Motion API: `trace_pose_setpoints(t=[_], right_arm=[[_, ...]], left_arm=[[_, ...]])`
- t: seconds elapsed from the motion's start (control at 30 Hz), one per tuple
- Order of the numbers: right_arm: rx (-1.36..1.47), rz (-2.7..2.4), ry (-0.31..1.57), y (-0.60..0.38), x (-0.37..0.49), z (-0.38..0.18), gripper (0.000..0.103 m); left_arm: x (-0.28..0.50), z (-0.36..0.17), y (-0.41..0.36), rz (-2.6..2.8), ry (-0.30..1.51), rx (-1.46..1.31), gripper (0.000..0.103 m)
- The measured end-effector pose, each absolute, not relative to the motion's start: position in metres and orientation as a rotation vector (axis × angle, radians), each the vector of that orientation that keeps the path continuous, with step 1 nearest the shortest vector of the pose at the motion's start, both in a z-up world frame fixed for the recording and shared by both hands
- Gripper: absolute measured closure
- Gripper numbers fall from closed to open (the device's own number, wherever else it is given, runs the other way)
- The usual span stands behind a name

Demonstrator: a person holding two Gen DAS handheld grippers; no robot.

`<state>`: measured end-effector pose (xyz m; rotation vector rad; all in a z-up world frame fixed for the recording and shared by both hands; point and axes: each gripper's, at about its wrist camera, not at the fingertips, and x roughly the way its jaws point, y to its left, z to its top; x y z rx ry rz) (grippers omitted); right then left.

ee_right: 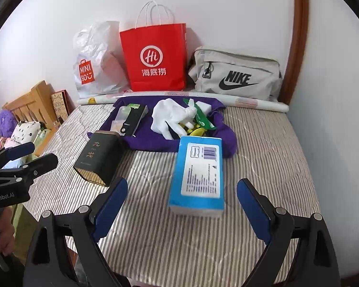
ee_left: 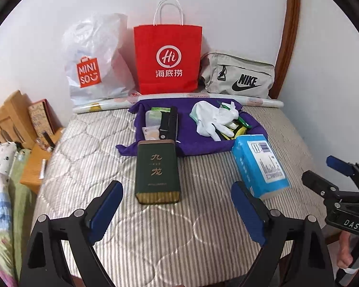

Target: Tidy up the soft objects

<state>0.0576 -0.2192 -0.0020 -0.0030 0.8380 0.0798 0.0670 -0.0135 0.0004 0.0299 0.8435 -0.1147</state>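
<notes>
A purple cloth (ee_left: 198, 144) (ee_right: 143, 141) lies on the striped mattress, with white gloves (ee_left: 213, 119) (ee_right: 172, 117), green and yellow packets (ee_right: 199, 122) and a black case (ee_left: 168, 124) on it. A blue tissue pack (ee_left: 259, 165) (ee_right: 199, 174) lies in front of it at the right. A dark green tin (ee_left: 158, 172) (ee_right: 98, 157) lies at the left. My left gripper (ee_left: 177, 203) is open and empty, just short of the tin. My right gripper (ee_right: 182, 203) is open and empty, its fingers on either side of the near end of the tissue pack.
A white Miniso plastic bag (ee_left: 93, 64), a red paper bag (ee_left: 167, 57) and a grey Nike bag (ee_left: 239, 76) stand against the wall behind a rolled sheet (ee_left: 179, 98). A wooden headboard and nightstand (ee_left: 33, 165) are at the left.
</notes>
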Motion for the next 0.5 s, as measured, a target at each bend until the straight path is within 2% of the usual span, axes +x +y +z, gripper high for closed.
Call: trace_pose_setpoints(t=[0.5], right_arm=[[0.001, 0.062, 0.759, -0.217, -0.007, 0.018, 0.011]], left_arm=[[0.014, 0.007, -0.013, -0.078, 0.801, 0.028, 0.012]])
